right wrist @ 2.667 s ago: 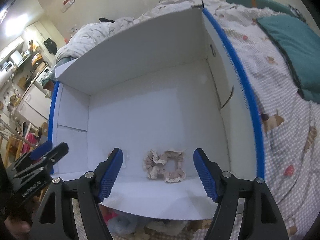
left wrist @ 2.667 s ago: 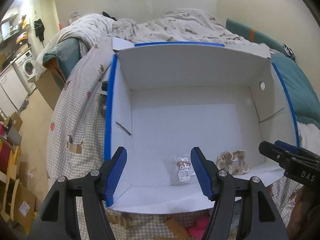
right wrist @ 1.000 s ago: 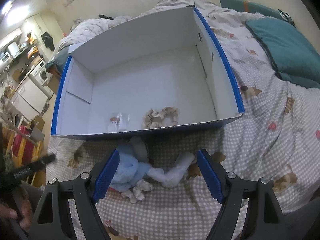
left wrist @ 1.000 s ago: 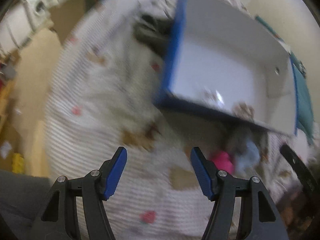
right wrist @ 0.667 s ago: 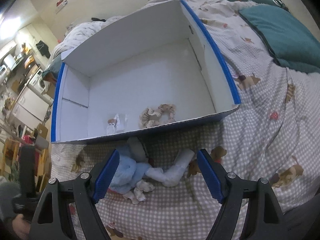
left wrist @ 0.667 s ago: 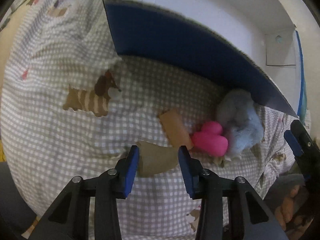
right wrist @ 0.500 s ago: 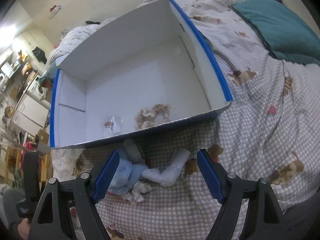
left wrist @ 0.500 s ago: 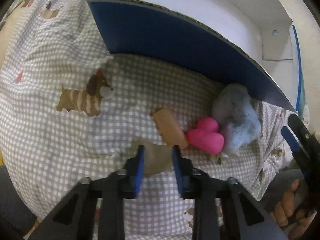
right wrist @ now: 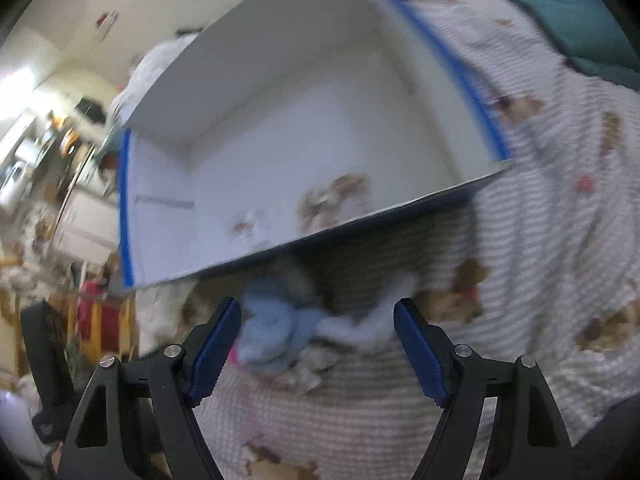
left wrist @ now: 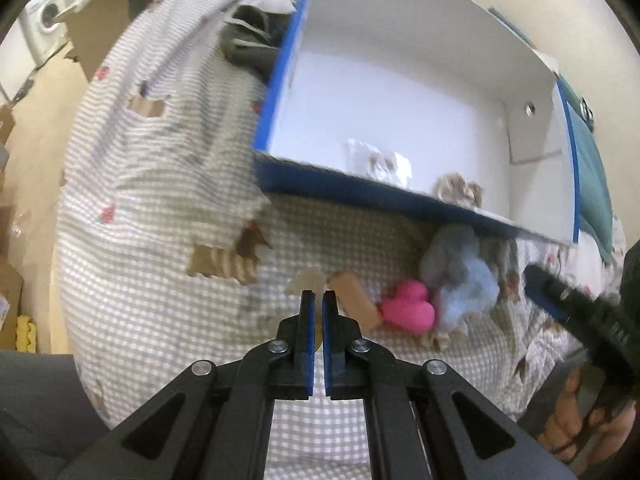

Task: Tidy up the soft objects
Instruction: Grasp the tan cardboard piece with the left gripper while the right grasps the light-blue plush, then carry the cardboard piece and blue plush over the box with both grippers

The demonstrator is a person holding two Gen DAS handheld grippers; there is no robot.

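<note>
A white box (left wrist: 404, 96) with blue outer walls stands on the checked bedspread. Inside lie a beige scrunchie (left wrist: 458, 190) and a small clear packet (left wrist: 380, 162); both also show in the right wrist view, the scrunchie (right wrist: 336, 196) beside the packet (right wrist: 250, 226). My left gripper (left wrist: 313, 298) is shut on a flat beige-brown soft piece (left wrist: 306, 280) and holds it above the bedspread. A tan roll (left wrist: 354, 300), a pink heart (left wrist: 410, 312) and a light blue plush (left wrist: 460, 276) lie before the box. My right gripper (right wrist: 318, 342) is open over the blue plush (right wrist: 276, 332) and a white sock (right wrist: 372, 332).
The bedspread (left wrist: 152, 184) falls away at the left to a floor with cardboard and a washing machine (left wrist: 48, 20). A teal pillow (right wrist: 560, 12) lies at the far right. The right gripper's body and the hand holding it show at the lower right of the left wrist view (left wrist: 576, 320).
My left gripper has closed on the beige-brown piece and lifted it, pulling back from the bed. My right gripper has moved lower toward the blue plush and sock, still open.
</note>
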